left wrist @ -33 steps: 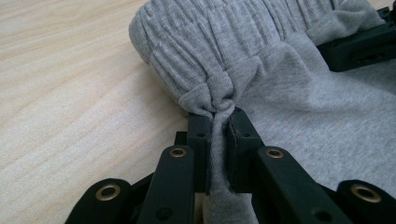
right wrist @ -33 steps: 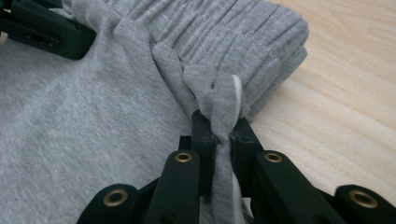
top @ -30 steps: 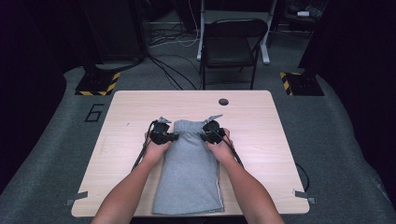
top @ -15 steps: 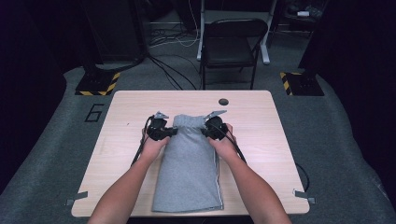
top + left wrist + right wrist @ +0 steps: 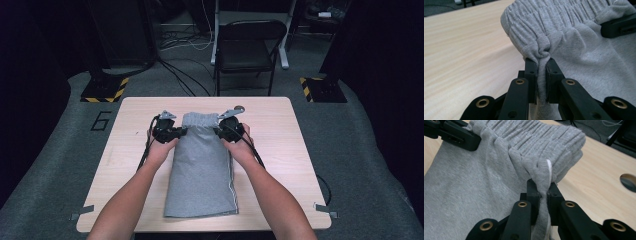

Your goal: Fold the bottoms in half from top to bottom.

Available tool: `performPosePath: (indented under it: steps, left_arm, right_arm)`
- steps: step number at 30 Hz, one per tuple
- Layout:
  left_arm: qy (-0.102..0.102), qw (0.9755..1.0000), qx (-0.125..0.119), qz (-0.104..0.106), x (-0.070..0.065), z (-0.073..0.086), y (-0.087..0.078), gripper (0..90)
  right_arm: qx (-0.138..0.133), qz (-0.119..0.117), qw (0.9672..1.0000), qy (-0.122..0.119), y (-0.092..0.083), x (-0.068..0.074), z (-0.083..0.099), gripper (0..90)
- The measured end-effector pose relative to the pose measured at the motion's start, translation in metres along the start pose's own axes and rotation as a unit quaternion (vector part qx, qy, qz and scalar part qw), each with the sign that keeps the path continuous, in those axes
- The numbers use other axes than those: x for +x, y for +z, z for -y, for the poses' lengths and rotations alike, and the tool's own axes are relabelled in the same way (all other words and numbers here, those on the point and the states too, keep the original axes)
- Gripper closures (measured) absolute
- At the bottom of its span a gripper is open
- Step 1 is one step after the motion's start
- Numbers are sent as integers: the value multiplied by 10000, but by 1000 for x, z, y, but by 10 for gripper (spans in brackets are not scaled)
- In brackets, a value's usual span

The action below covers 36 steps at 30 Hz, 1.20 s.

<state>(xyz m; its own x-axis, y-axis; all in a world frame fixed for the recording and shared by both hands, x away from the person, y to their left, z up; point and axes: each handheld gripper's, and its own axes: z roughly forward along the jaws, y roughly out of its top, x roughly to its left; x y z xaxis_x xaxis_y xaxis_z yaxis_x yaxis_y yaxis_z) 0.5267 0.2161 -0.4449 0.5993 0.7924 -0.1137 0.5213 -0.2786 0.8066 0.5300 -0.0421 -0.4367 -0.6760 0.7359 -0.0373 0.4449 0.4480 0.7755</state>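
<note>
Dark studio floor w/ cables and a black folding chair (image 5: 248, 47) behind; up front a pale wood-grain table (image 5: 295, 150) carrying the grey folded knit garment with a ribbed elastic waistband (image 5: 201, 165), lying lengthwise down the middle, waistband at the far end. I've got the left gripper (image 5: 541, 65) pinching a gathered fold at the waistband's left corner, jaws pressed tight on fabric; the right gripper (image 5: 541, 187) is clamped likewise on the right corner, a white tag edge poking out by the pinch. Waistband corners look raised off the wood, rest of the cloth flat. My read: light, soft, floppy stuff, will sag and swing betw. the two grips, not fragile, not slippery in the pads. Thick elastic band is the best hold, both corners, evenly, so the folded layers don't slip apart.
</note>
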Motion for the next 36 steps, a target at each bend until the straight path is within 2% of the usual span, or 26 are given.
performPosePath:
  steps: [6, 10, 11, 12, 13, 14, 16, 19, 24, 28, 30, 36]
  left_arm:
    - [95, 9998, -186, 2, -1, -12, -9, 823]
    - [187, 9997, -160, 61, -3, -9, -11, 823]
    - [202, 9997, -134, 82, -3, -8, -11, 823]
    - [198, 9996, -177, 83, -4, -6, -10, 823]
    - [196, 9996, -155, 91, -4, -5, -10, 823]
    - [215, 9997, -112, 91, -4, -4, -10, 823]
    - [214, 9996, -111, 134, -4, -2, -9, 823]
    - [272, 9994, -45, 231, -5, 1, -10, 822]
    - [390, 9988, -7, 291, -9, 3, -14, 822]
    - [398, 9985, -59, 375, -12, 7, -19, 822]
    - [333, 9987, -71, 387, -13, 12, -20, 822]
    - [339, 9986, -9, 415, -15, 21, -22, 822]
  right_arm:
    - [-286, 76, 9994, -151, -11, 0, -11, 837]
    - [-278, 86, 9990, -347, -14, -1, -9, 835]
    - [-199, 72, 9994, -260, -15, 1, -8, 835]
    - [-250, 90, 9986, -450, -14, 0, -6, 834]
    - [-231, 110, 9984, -513, -14, 1, -5, 834]
    - [-235, 103, 9985, -474, -14, 3, -4, 833]
    - [-207, 87, 9978, -630, -14, 3, 0, 832]
    - [-216, 63, 9974, -689, -14, 3, 5, 831]
    - [-258, 17, 9976, -644, -16, 5, 12, 831]
    - [-355, -27, 9971, -669, -20, 6, 17, 831]
    - [-364, -70, 9974, -613, -23, 8, 20, 831]
    - [-406, -83, 9954, -862, -27, 17, 27, 830]
